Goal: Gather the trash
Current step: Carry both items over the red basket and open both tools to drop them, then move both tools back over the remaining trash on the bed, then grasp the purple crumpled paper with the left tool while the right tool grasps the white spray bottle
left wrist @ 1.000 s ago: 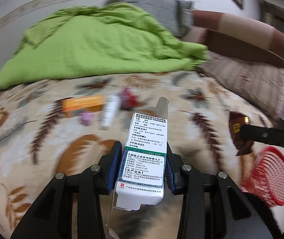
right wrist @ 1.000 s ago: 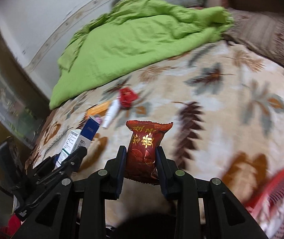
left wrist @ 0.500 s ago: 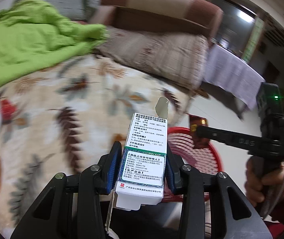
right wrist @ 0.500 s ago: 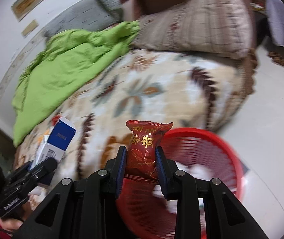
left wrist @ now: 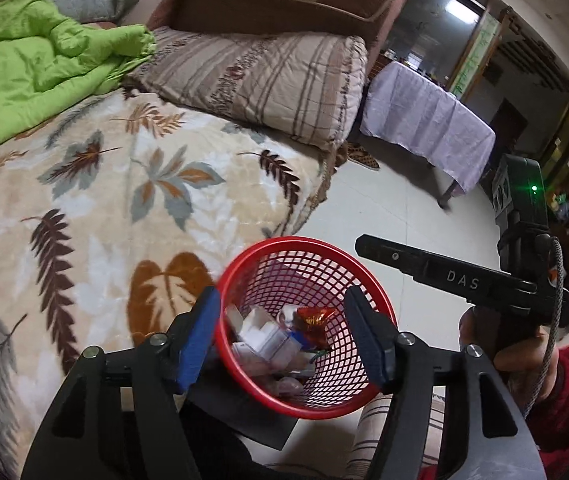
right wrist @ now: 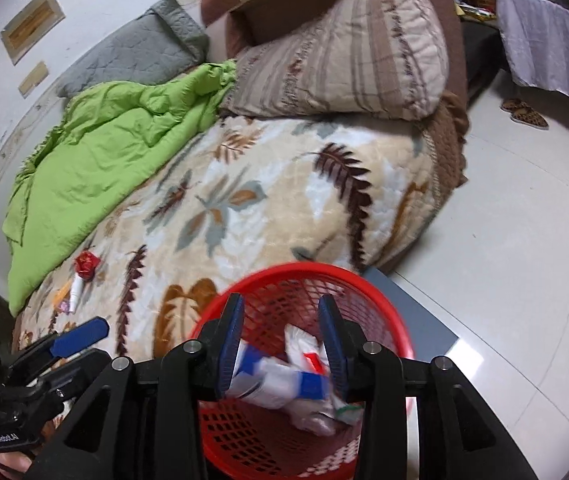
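Open red basket [left wrist: 380, 300] mouth, bed [left wrist: 124, 208] alongside

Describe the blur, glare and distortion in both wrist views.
Left wrist: fisheye bends the room edges; red basket rim slightly smeared, bright doorway light blown out. Right wrist: dark vignette at the corners; basket rim and the boxes inside motion-blurred; floor glare patch; bedspread stays fairly sharp.

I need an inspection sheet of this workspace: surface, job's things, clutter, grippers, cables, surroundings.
Surface: leaf-patterned blanket on a bed.
Job's things: red basket on the floor holding boxes and a red wrapper; red wrapper and white tube lie on the blanket.
Clutter: green quilt, striped pillow.
Grippers: left gripper and right gripper over the basket, jaws opening, nothing between them.
Cables: braided cord.
Surroundings: cloth-covered table, slippers.
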Available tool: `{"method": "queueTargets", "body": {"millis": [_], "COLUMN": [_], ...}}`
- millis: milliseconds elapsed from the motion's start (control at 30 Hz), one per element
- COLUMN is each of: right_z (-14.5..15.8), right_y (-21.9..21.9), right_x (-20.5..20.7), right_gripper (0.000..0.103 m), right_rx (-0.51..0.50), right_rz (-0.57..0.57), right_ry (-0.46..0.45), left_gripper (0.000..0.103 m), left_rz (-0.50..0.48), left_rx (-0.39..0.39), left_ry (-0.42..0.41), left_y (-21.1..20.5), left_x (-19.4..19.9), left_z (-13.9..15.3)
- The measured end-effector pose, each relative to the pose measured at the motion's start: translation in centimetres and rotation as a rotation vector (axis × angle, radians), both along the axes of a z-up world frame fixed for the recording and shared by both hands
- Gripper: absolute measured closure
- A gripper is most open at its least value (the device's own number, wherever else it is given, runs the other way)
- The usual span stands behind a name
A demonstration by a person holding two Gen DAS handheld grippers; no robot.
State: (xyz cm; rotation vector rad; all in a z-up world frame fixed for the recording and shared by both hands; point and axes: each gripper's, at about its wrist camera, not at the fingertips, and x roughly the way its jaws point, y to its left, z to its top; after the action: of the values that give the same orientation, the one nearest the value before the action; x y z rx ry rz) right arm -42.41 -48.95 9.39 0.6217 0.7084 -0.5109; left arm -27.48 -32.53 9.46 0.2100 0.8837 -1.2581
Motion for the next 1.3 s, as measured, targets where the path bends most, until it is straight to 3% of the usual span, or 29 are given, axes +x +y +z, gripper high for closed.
{"method": "queueTargets", "body": {"millis": [200,600,933,1067,1300], "right_z": [0.6,-0.3,-0.8,-0.4,-0.9], "right_y": [2.7,14.0,20.5,21.3,21.1], "right_x": [3.9,16.1,22.3,23.5,24.9], "right_gripper": [0.061,0.056,0.056,0.056,0.056], "right_rx": [-0.004,-0.036,-0.040,-0.040,-0.024], "right_rz": [0.106,0.444,0.610,0.629,0.642], "right_ry": [-0.035,-0.009,0.009,0.000,0.008], "left_gripper": [0.035,0.035,0.035,0.035,0.038], "left_rz": [0.133,0.541,0.823,0.871,0.922], "left_rx": [0.004,0.041,0.074,0.069,0.100], "left_ry": [-0.026,-0.034,-0.029,0.037,0.078], "left_y": [4.3,17.3,27.0,28.3,27.3], "left_x": [2.6,10.6,18.2,22.5,28.9], "left_z": [0.0,-0.9,-1.2,-2.5,-5.8]}}
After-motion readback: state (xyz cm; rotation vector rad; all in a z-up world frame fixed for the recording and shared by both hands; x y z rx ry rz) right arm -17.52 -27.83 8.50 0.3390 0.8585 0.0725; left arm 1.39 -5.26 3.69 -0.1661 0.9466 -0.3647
